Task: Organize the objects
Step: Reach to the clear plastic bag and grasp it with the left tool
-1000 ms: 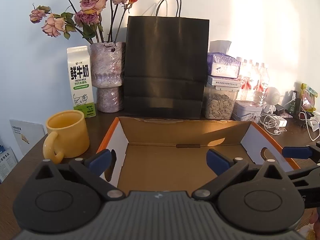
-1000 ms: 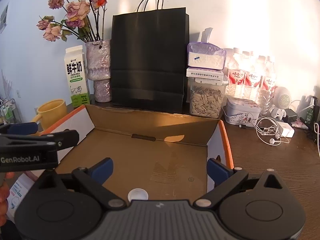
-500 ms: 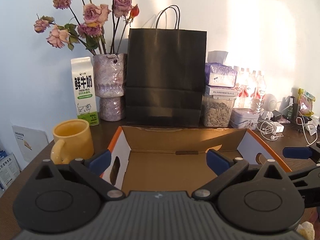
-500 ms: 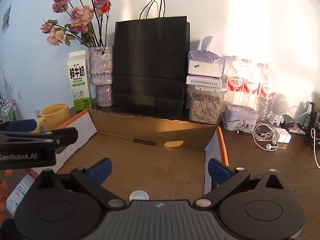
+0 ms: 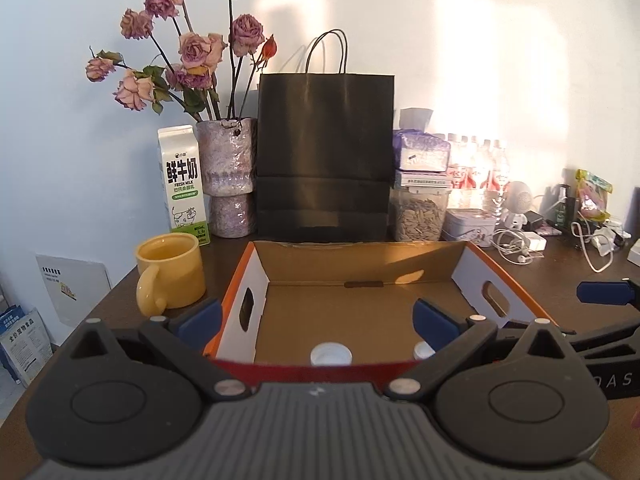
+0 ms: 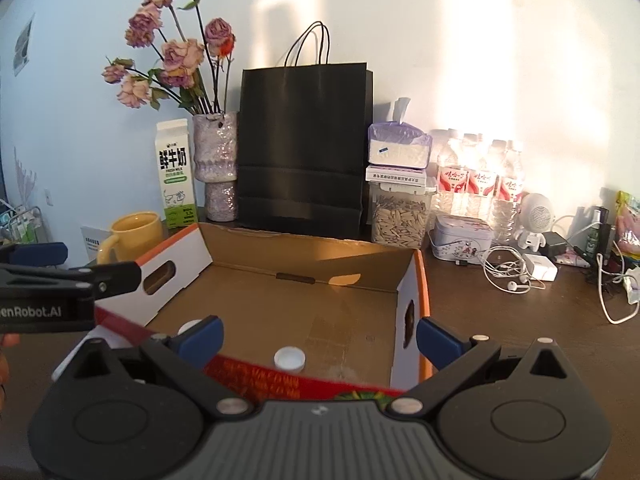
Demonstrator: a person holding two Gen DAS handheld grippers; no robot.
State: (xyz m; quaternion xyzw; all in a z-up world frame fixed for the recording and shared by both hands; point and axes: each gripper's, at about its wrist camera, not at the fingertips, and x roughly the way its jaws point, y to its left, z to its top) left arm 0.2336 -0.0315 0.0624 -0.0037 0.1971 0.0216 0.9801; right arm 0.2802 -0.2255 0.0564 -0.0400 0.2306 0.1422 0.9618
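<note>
An open cardboard box (image 5: 360, 312) with orange rims and white sides lies on the dark table; it also shows in the right wrist view (image 6: 304, 304). Two white bottle caps (image 5: 331, 354) lie on its floor near the front; one cap (image 6: 289, 358) shows in the right wrist view. My left gripper (image 5: 318, 320) is open and empty above the box's near red edge. My right gripper (image 6: 320, 336) is open and empty, over the box's front right part. A yellow mug (image 5: 170, 274) stands left of the box.
A milk carton (image 5: 183, 184), a vase of dried roses (image 5: 228, 176), a black paper bag (image 5: 324, 160), a seed jar (image 5: 418, 216), a tin (image 5: 470, 226), water bottles (image 6: 480, 176) and tangled cables (image 6: 516, 270) line the back and right of the table.
Both grippers have drawn back and up from the box. The box's near red edge and the white caps have come into view.
</note>
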